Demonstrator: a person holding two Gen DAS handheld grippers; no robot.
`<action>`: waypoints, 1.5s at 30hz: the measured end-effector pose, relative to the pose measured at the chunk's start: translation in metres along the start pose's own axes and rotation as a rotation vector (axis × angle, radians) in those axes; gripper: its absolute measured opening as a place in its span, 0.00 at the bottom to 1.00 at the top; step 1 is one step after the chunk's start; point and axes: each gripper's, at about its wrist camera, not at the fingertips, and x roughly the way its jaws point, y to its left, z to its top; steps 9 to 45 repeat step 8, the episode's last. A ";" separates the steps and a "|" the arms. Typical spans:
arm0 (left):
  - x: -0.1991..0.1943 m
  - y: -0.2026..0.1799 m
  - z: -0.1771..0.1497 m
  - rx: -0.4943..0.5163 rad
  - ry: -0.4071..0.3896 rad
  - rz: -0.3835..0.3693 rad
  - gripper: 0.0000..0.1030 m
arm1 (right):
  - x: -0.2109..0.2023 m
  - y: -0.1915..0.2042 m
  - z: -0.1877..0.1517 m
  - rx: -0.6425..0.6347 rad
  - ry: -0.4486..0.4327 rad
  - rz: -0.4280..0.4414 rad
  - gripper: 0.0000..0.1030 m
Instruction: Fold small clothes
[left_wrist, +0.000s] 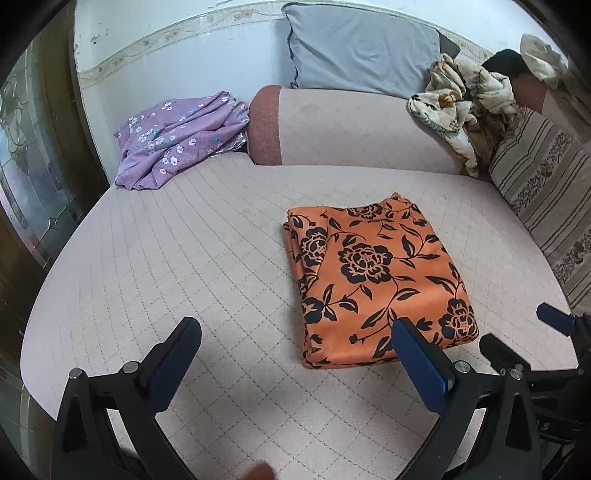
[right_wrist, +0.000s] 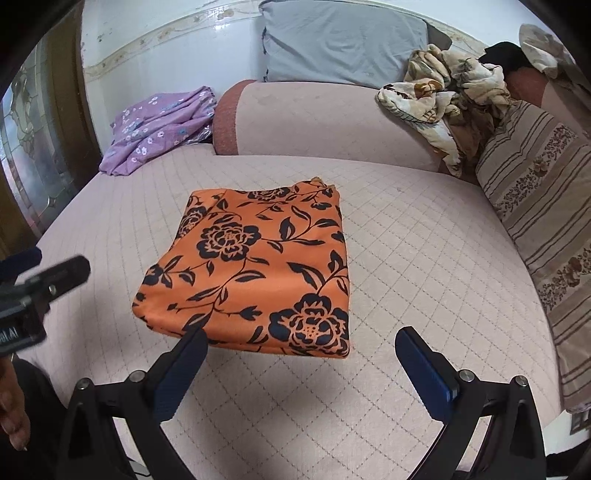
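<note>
An orange cloth with black flowers (left_wrist: 376, 280) (right_wrist: 258, 269) lies folded into a flat rectangle on the quilted pink mattress (left_wrist: 184, 258) (right_wrist: 424, 258). My left gripper (left_wrist: 295, 332) hovers open just before its near left corner, with nothing between the fingers. My right gripper (right_wrist: 301, 341) stands open over the cloth's near edge, also holding nothing. The right gripper's fingers (left_wrist: 554, 317) show at the right border of the left wrist view, and the left gripper's fingers (right_wrist: 62, 273) at the left border of the right wrist view.
A crumpled purple floral garment (left_wrist: 177, 140) (right_wrist: 159, 125) lies at the back left by the wall. A pink bolster (left_wrist: 351, 129), a grey pillow (left_wrist: 362, 48), a beige floral blanket (left_wrist: 465, 107) and a striped cushion (left_wrist: 546, 206) line the back and right. A hand (right_wrist: 11, 413) shows at lower left.
</note>
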 end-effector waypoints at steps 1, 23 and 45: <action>0.001 -0.001 0.000 0.004 0.000 0.008 0.99 | 0.001 0.000 0.002 0.004 0.000 0.001 1.00; 0.010 -0.006 0.001 0.025 -0.003 0.009 0.99 | 0.010 0.003 0.009 0.004 0.001 0.009 1.00; 0.010 -0.006 0.001 0.025 -0.003 0.009 0.99 | 0.010 0.003 0.009 0.004 0.001 0.009 1.00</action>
